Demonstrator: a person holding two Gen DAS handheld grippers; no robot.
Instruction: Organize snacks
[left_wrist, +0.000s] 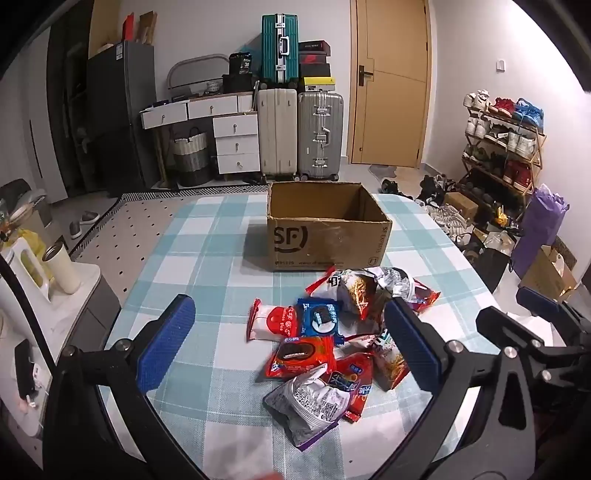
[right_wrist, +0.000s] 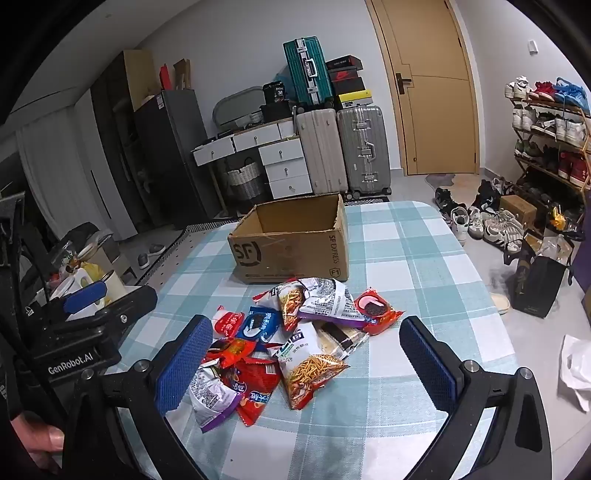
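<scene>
Snack pile (left_wrist: 332, 343) sits on the checked tablecloth (left_wrist: 207, 258), just in front of the open cardboard box (left_wrist: 325, 229), SF logo facing the cams. Packs lie flat, pointing all ways; the noodle-stick bag (right_wrist: 306, 369) has its long axis running toward the box. Left gripper (left_wrist: 291, 343) spread wide above the pile, holding nothing. Right gripper (right_wrist: 306, 365) also wide, empty, pads (right_wrist: 184, 365) either side of the pile
</scene>
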